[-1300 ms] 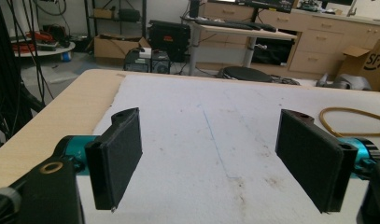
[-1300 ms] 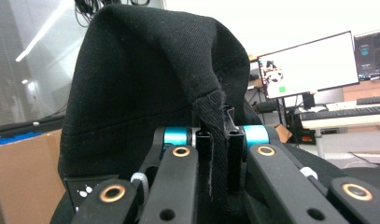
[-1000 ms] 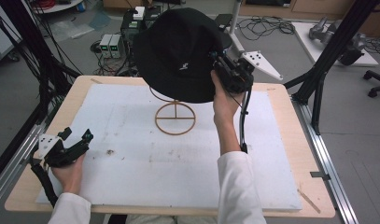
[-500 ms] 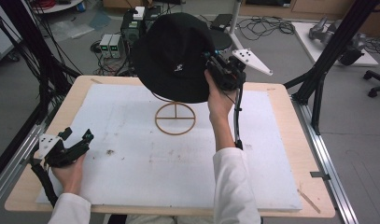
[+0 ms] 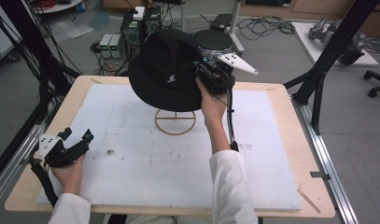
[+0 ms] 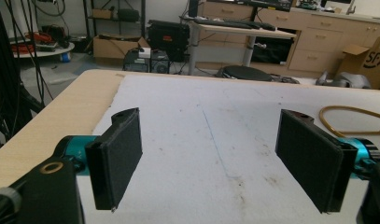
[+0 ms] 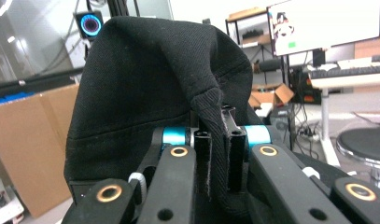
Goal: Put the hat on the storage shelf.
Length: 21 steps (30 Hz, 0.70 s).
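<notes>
Your right gripper (image 5: 207,74) jaws pinching black hat (image 5: 166,70) brim above ring stand (image 5: 175,122); your left gripper (image 5: 75,140) jaws spread, counter's near-left corner.

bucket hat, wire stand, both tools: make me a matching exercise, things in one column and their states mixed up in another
Things:
1. black bucket hat
2. gold wire stand
3. left tool
4. right tool

States:
A. open, low over the near left part of the white mat
B. standing on the mat under the hat
C. shut on the brim
D. held up above the table

Pairs: 1-D, 2-B, 3-A, 4-C
</notes>
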Tool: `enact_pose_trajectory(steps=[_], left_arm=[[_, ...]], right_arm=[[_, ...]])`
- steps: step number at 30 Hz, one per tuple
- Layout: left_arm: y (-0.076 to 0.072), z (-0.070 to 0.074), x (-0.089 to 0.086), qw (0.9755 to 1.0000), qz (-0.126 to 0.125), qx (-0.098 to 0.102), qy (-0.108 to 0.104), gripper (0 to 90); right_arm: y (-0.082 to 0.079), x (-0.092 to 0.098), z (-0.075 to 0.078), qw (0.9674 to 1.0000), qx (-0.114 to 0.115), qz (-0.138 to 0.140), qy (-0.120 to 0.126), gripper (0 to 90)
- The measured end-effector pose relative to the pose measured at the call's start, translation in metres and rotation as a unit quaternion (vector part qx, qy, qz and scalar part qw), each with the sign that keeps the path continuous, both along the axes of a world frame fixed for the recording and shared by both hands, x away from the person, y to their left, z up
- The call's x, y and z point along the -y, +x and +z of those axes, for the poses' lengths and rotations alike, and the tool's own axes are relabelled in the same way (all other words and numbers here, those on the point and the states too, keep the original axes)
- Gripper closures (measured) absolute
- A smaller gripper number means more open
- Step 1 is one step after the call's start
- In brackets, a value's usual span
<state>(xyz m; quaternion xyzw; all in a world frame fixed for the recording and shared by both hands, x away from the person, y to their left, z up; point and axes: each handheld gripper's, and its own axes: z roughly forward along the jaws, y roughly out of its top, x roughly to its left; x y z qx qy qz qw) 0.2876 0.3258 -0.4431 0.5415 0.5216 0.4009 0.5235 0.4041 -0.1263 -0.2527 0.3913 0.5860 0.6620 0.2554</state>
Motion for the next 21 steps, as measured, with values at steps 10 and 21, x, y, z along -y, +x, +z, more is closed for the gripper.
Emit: enact_pose_trajectory(steps=[10,21], left_arm=[[0.001,-0.001,0.0,1.0,0.0,-0.002,0.0,23.0],[0.001,-0.001,0.001,1.0,-0.002,-0.002,0.001,23.1]], right_arm=[[0.004,0.005,-0.023,0.9995,-0.032,-0.004,-0.008,83.6],[-0.001,0.006,-0.036,0.9989,-0.045,0.013,-0.001,83.7]])
